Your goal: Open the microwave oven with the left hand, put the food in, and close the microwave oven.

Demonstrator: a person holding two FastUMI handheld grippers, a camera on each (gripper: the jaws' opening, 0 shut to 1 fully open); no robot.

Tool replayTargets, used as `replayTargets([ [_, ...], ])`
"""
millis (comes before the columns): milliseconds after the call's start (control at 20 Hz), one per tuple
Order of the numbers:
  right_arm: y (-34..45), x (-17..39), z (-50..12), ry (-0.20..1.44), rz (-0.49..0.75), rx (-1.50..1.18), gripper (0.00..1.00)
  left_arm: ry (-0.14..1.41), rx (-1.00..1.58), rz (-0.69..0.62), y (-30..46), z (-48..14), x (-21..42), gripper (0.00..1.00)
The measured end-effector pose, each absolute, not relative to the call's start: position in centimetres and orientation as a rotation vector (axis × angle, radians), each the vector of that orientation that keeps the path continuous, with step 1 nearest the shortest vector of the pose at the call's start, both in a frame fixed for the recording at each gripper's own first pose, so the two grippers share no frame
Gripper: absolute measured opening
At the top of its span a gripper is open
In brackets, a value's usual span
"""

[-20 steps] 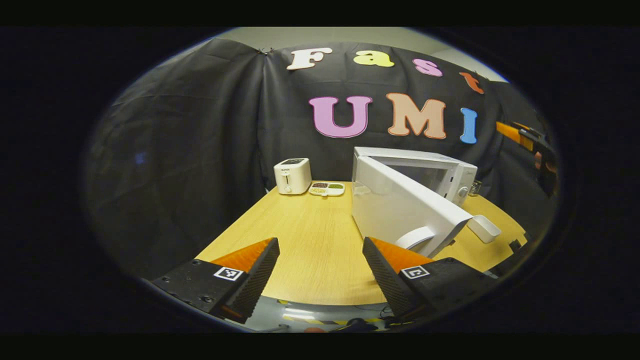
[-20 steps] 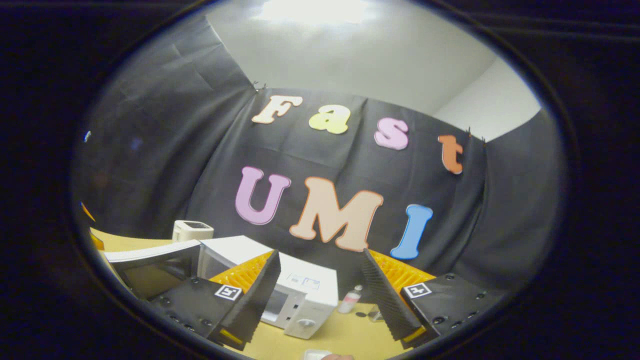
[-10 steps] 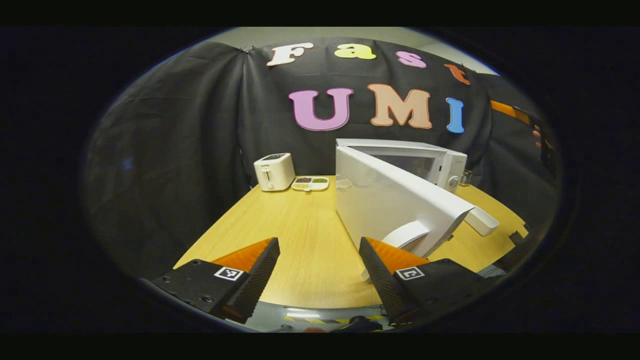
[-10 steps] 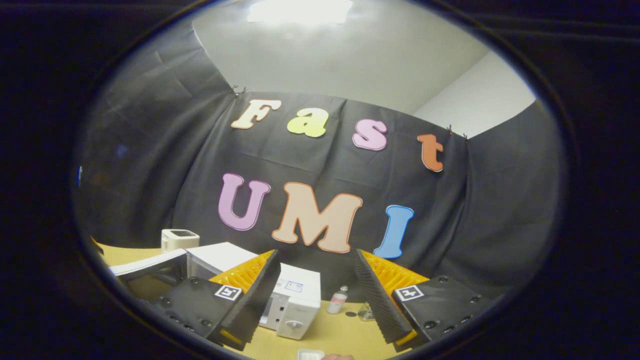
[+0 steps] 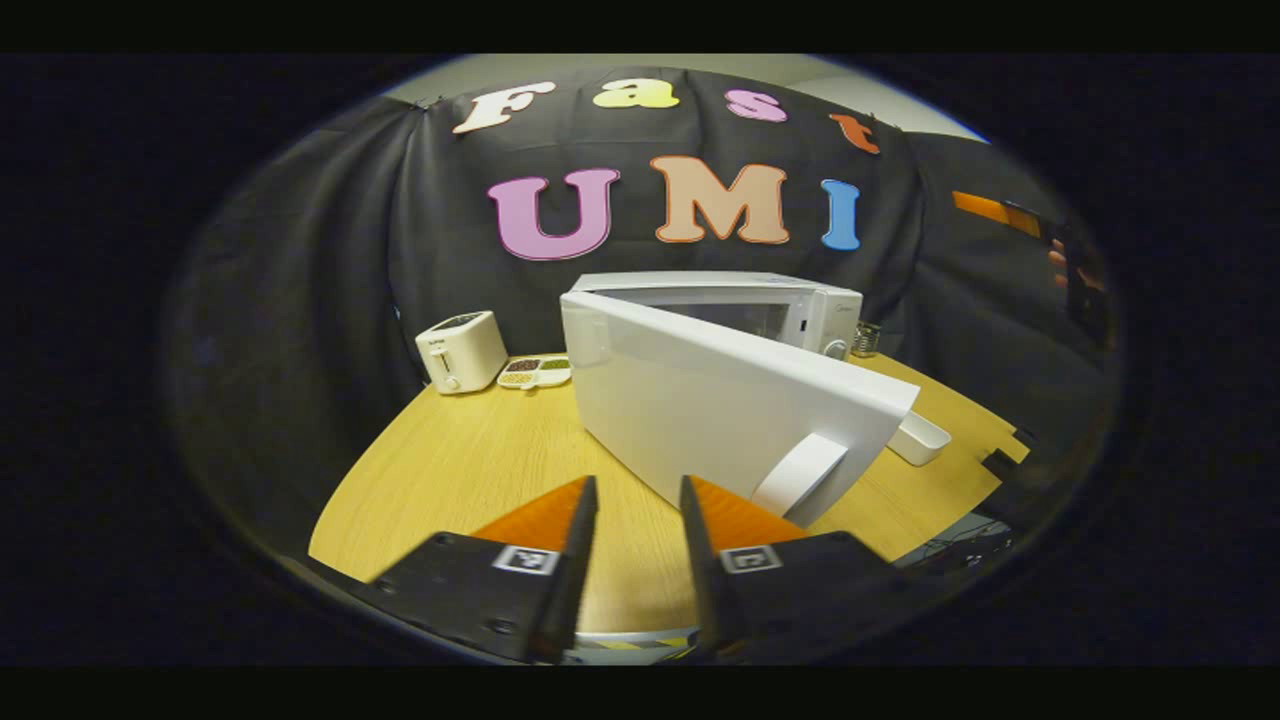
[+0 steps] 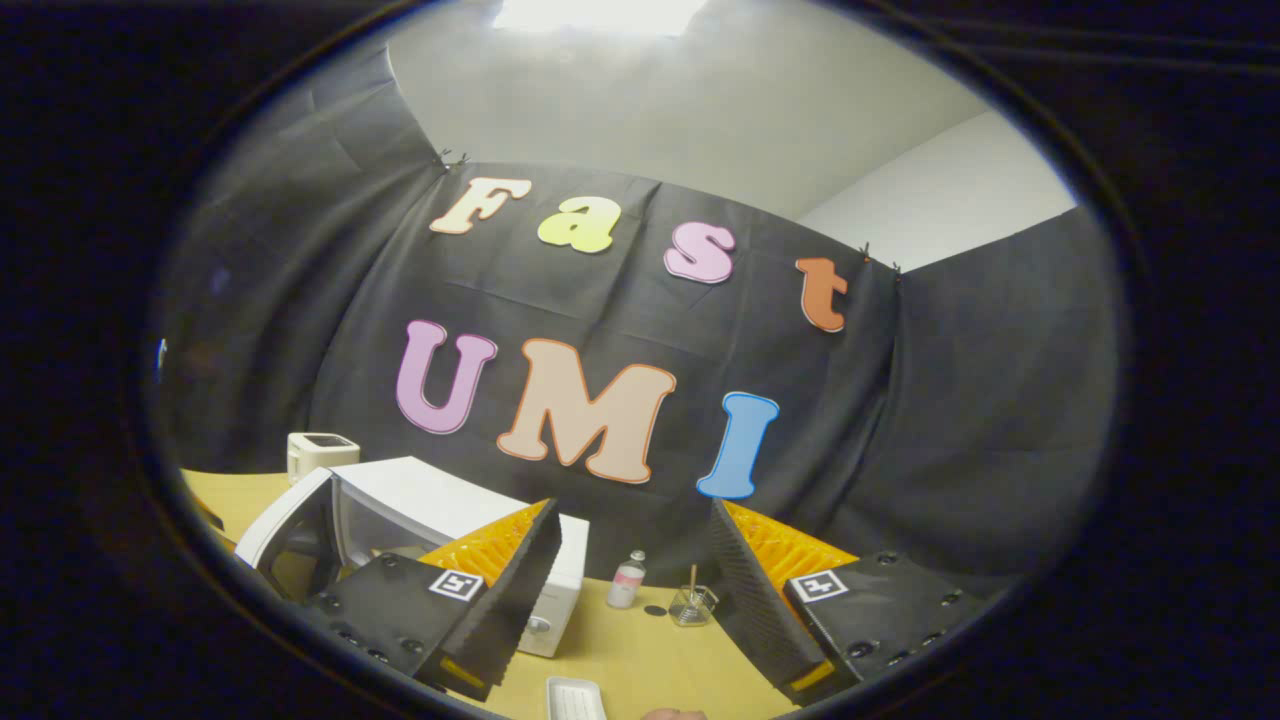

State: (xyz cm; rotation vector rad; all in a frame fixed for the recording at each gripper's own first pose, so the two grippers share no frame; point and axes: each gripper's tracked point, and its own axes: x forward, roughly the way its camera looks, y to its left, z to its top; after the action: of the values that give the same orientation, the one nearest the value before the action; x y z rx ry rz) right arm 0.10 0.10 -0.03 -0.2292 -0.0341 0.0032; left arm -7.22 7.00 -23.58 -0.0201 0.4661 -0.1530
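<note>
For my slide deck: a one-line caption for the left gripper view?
Left tongs empty before the open microwave door, toaster behind on the table.

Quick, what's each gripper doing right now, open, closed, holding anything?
Left gripper: fingers apart by a narrow gap, holding nothing.
Right gripper: open, holding nothing.

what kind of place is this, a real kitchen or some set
Probably a staged booth, not a real kitchen: a wooden table stands against a black cloth wall, with a white microwave, its door open, and a toaster set on it.
</note>
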Motion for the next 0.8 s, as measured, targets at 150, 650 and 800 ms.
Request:
replayTargets([
  [150,-1.9,-0.5,-0.1,-0.025,-0.031,-0.242,0.95,0.468,-0.011,-0.196,4.5,-23.5,-6.4,0.02],
  [650,-6.2,-1.6,-1.1,0.027,-0.109,-0.238,0.95,0.444,0.068,-0.322,-2.0,-22.7,-3.8,0.01],
  [800,-7.3,-1.6,-1.5,0.035,-0.123,-0.224,0.96,0.444,0.077,-0.346,-3.3,-22.7,-3.1,0.0],
])
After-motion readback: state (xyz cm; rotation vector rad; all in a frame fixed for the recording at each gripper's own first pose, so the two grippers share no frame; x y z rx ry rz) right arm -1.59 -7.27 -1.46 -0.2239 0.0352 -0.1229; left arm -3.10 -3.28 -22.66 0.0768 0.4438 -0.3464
